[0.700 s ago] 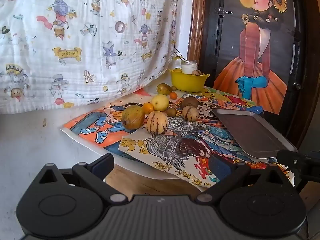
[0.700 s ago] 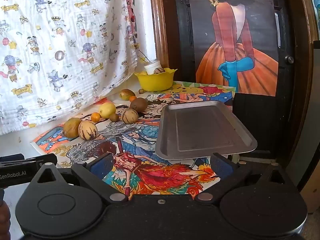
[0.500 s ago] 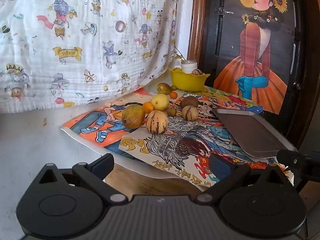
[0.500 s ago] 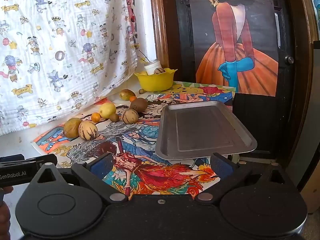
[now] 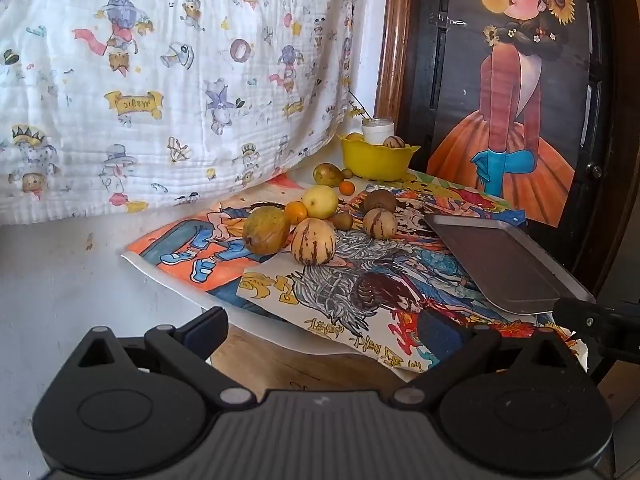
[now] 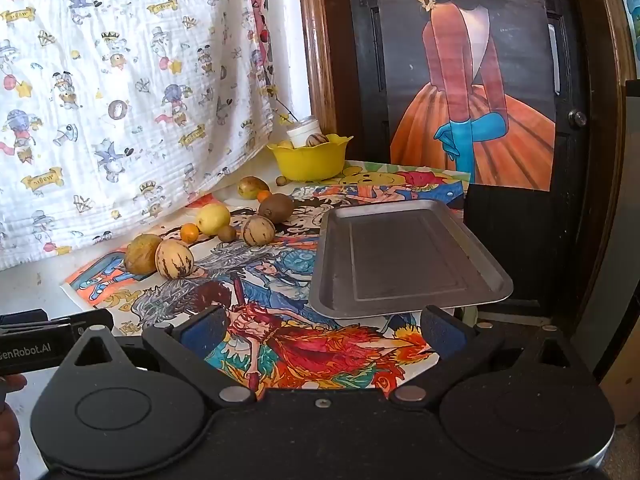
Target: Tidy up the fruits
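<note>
1. Nothing has moved since earlier frames: fruits (image 5: 308, 224) lie loose on the bench, left of the empty tray (image 6: 400, 256).
2. Left gripper (image 5: 320, 324) sits nearer them; right gripper (image 6: 320, 330) faces the tray; both jaws wide, empty.

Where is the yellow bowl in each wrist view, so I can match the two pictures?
Left wrist: the yellow bowl sits upper centre-right, at the back of the table, beyond the loose fruit.
Right wrist: the yellow bowl sits just above centre, behind the fruit and up-left of the tray.
Shared landmark: the white jar right behind the bowl's rim in both views.
</note>
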`<state>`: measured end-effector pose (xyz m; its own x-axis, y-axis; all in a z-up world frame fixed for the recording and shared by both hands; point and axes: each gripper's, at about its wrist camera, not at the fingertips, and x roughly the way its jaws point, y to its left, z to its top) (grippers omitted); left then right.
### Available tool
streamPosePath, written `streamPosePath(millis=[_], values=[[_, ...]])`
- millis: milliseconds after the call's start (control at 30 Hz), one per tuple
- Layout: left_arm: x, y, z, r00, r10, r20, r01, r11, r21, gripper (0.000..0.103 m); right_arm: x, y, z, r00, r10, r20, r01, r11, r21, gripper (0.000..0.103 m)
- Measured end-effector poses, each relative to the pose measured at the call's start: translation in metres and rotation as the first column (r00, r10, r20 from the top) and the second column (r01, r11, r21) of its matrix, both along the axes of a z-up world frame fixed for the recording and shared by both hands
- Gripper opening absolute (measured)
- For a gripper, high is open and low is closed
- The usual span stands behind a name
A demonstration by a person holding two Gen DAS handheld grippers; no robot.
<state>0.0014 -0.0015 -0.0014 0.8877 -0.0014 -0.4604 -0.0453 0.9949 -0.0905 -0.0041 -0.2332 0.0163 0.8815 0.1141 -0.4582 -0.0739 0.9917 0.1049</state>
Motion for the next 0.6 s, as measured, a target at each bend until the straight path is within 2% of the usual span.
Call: streamPosePath(millis=[600], values=[[-0.0016,0.0035,-0.0028,1.0,0.009,-0.013,-0.009,1.0,-0.01,0.103,0.0008,0.0019,-0.0001,1.0,0.0,-0.002,0.0,1.0,0.0,0.103]])
